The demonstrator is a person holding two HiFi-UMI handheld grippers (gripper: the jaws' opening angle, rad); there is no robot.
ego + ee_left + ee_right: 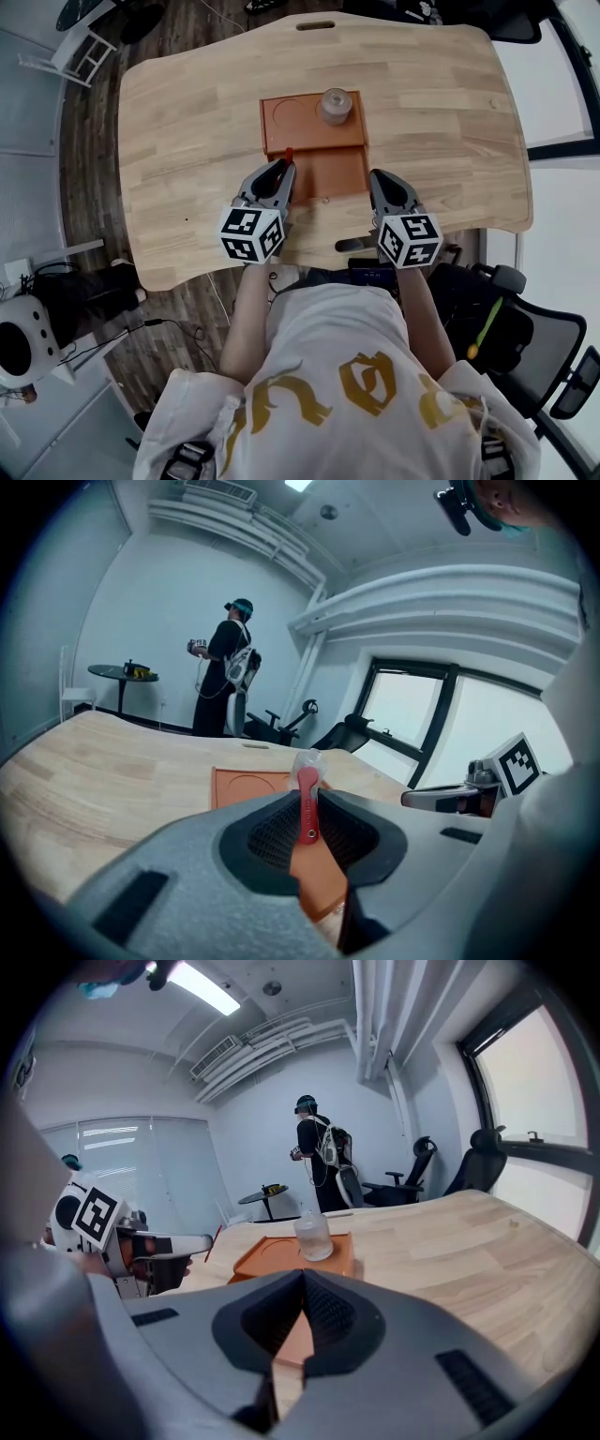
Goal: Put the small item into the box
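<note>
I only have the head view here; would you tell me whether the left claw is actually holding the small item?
Observer: Yes, the left gripper view shows the left claw shut on a slim red item, clamped between its jaws.
Operator: Thank you; does the right claw hold anything?
Observer: No, the right claw is shut with nothing between its jaws.
Operator: Is anyone else nearby?
Observer: A person stands beyond the table's far end.
</note>
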